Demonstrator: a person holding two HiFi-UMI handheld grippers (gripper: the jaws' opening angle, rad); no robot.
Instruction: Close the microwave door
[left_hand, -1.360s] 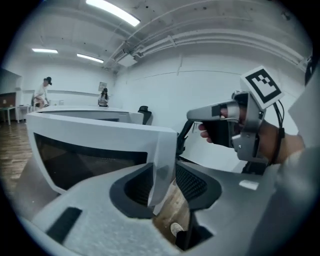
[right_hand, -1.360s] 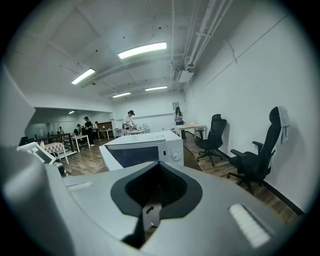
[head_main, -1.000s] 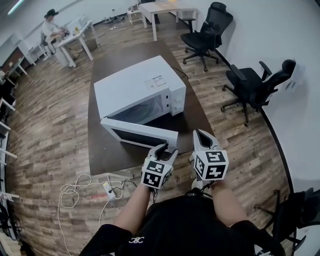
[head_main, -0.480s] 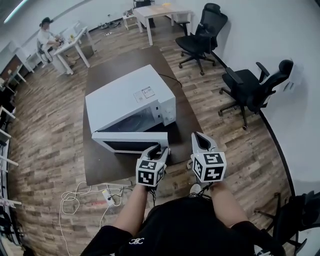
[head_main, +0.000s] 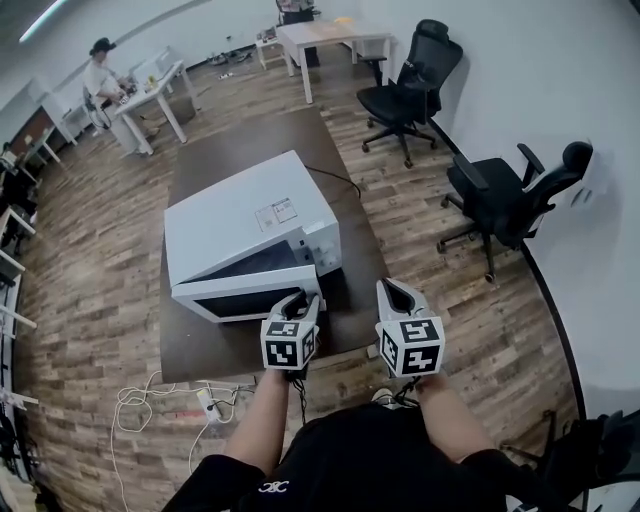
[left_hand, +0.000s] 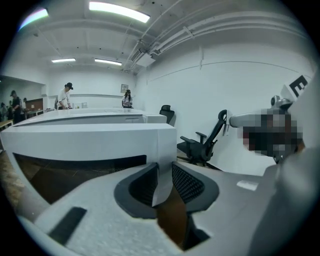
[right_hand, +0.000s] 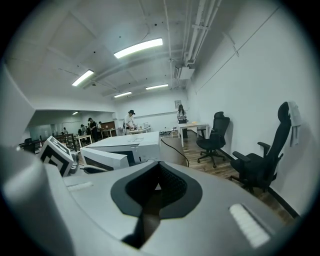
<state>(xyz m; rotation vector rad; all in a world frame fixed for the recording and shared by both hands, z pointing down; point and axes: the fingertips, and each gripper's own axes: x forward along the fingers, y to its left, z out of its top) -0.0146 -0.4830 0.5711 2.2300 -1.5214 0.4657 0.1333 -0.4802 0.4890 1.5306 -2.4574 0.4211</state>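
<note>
A white microwave (head_main: 245, 215) sits on a dark brown table (head_main: 220, 150). Its door (head_main: 240, 298) stands ajar at a narrow angle, hinged at the left. My left gripper (head_main: 303, 300) is at the door's free right corner. In the left gripper view the door's white edge (left_hand: 162, 150) shows between the closing jaws of the left gripper (left_hand: 164, 172), and I see no firm pinch. My right gripper (head_main: 393, 290) hovers to the right, off the table's front corner. It is shut and empty (right_hand: 159, 167), and the microwave (right_hand: 132, 146) lies ahead on its left.
Two black office chairs (head_main: 410, 85) (head_main: 505, 190) stand on the wood floor to the right. A power strip with white cables (head_main: 205, 400) lies on the floor by the table's near edge. A person sits at a desk (head_main: 150, 85) far back left.
The door has swung from wide open to nearly closed. My left gripper followed its free corner and narrowed its jaws. My right gripper drifted along beside it.
</note>
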